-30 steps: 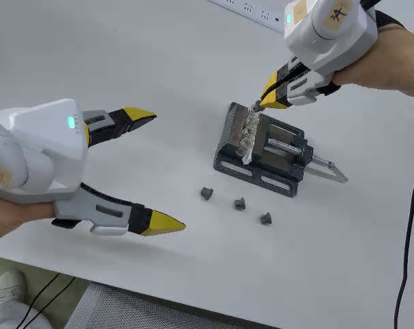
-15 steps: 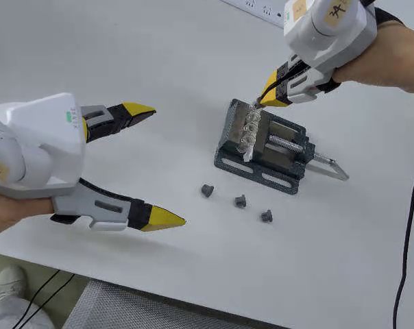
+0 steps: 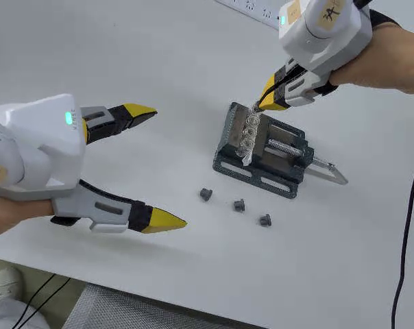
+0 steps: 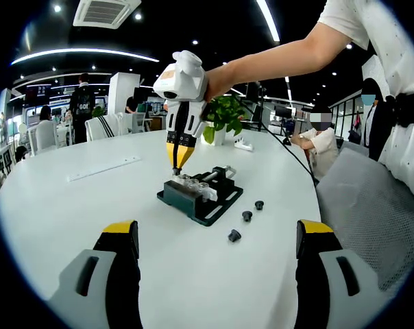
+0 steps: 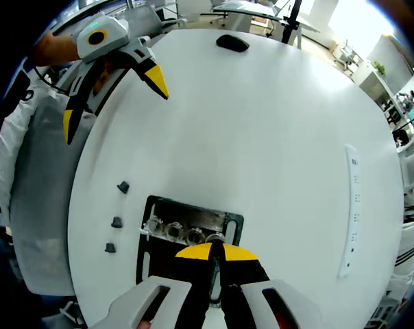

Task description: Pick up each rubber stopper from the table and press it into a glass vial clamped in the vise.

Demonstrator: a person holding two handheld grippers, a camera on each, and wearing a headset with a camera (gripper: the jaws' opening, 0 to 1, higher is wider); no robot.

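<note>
A dark vise (image 3: 253, 175) holds a row of several glass vials (image 3: 248, 133) upright. My right gripper (image 3: 258, 107) points down at the far end vial, shut on a small dark rubber stopper at that vial's mouth. In the right gripper view its yellow tips (image 5: 214, 248) meet right over the end of the vial row (image 5: 173, 231). Three grey stoppers (image 3: 206, 194) (image 3: 239, 204) (image 3: 264, 220) lie loose on the table in front of the vise. My left gripper (image 3: 155, 166) hovers open and holding nothing, well left of the vise (image 4: 200, 200).
A white power strip (image 3: 251, 8) lies at the table's far edge. A black cable (image 3: 412, 205) hangs along the right side. The table's near edge runs below the left gripper. A dark oval object (image 5: 232, 42) sits across the table.
The right gripper's tip has dipped slightly toward the end vial. The left gripper and the three loose stoppers have stayed put.
</note>
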